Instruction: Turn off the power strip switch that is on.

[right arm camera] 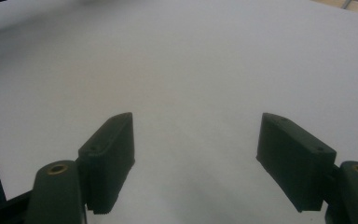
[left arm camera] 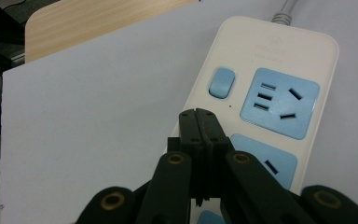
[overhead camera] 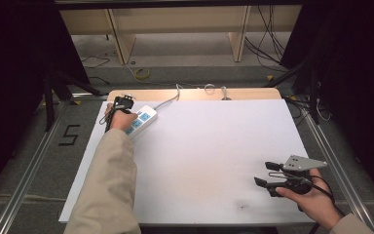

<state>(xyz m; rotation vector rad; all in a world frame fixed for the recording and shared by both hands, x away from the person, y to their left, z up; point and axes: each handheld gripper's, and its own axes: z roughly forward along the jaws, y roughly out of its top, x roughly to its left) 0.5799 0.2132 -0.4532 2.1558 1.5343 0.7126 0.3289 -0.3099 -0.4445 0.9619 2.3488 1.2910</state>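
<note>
- We see the left gripper (left arm camera: 198,114) at the worktop's (overhead camera: 214,146) far left corner, its 2 jaws pressed together with nothing between them, tips over the power strip's (left arm camera: 279,56) near edge, just below its blue switch (left arm camera: 221,82).
- The white power strip (overhead camera: 143,119) lies at that corner, cable leading away.
- We see the right gripper (overhead camera: 267,173) near the front right, jaws spread wide, holding nothing, above bare white surface.
</note>
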